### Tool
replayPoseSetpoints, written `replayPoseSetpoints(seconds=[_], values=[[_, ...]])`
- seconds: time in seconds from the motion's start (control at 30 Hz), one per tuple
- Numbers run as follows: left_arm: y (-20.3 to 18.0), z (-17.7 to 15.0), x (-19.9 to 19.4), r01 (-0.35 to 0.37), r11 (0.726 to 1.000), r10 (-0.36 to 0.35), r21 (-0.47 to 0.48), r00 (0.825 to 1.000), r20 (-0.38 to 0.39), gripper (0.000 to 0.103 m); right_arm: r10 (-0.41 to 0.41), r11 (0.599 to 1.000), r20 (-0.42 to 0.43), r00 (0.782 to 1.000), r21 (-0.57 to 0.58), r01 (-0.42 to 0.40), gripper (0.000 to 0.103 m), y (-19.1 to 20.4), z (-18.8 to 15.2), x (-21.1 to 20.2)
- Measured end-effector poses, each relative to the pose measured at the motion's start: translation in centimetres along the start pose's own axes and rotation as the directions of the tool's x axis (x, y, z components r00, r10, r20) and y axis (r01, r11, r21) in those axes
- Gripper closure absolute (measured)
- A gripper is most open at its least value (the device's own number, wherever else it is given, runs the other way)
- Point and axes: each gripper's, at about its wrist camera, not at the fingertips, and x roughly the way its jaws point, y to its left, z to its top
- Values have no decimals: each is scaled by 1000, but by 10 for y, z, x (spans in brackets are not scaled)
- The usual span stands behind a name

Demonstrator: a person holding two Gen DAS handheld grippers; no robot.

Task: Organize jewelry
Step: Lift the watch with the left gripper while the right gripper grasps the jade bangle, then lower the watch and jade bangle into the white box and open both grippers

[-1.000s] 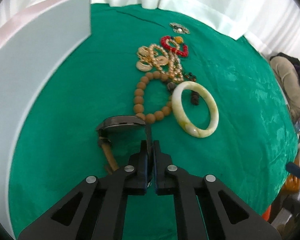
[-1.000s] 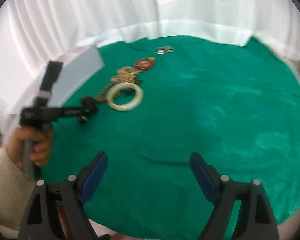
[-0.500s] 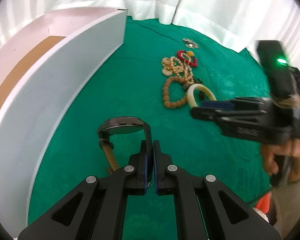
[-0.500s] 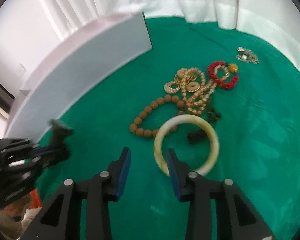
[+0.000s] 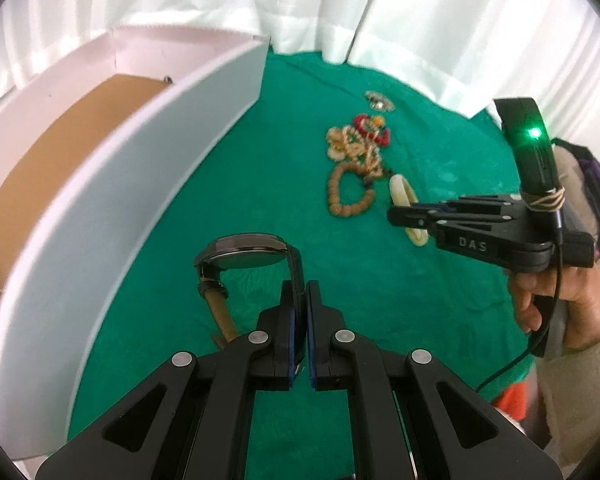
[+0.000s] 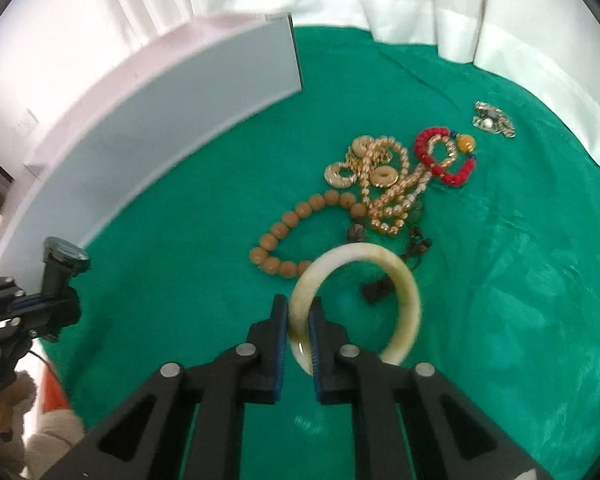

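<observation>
My left gripper [image 5: 300, 292] is shut on the strap of a dark-faced wristwatch [image 5: 244, 252] with a brown strap, held above the green cloth beside the white box [image 5: 112, 184]. My right gripper [image 6: 299, 312] is shut on the near rim of a pale jade bangle [image 6: 404, 292]; the bangle also shows in the left wrist view [image 5: 400, 192]. A brown bead bracelet [image 6: 292, 232], gold pearl chains [image 6: 384, 184], a red bead bracelet [image 6: 444, 156] and a small brooch [image 6: 492, 120] lie on the cloth beyond it.
The white box has a brown floor [image 5: 68, 152] and stands along the left of the table. Green cloth [image 6: 500, 300] covers the table, white curtains [image 5: 300, 8] hang behind. The left gripper and hand show at the right wrist view's left edge [image 6: 28, 304].
My right gripper came in over the jewelry and closed on the bangle's rim. My left gripper lifted the watch up and back, so the box's inside shows.
</observation>
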Motion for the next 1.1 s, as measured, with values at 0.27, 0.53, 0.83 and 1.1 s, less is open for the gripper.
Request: replayPoseSetpoints(seconds=[0.27,0.53,0.83,1.1], values=[[24,27,-91,40,998,-35,-46,995,97,100,58,991,118,991,-130,-42,93,53,24,-73],[101,80,-125,-98,983,121,-152,981,151,100,145,947,223,964,-314,-70,93,141,108,-99],[197,113,-24,-186,927,185,-327,982,-35,100,120,913,171,978,-406,-41,93,209,179,-21],[211,105,52,-215,908,163,-361,972,-168,98,4,908,31,1000,-419,10,91,210,200,76]])
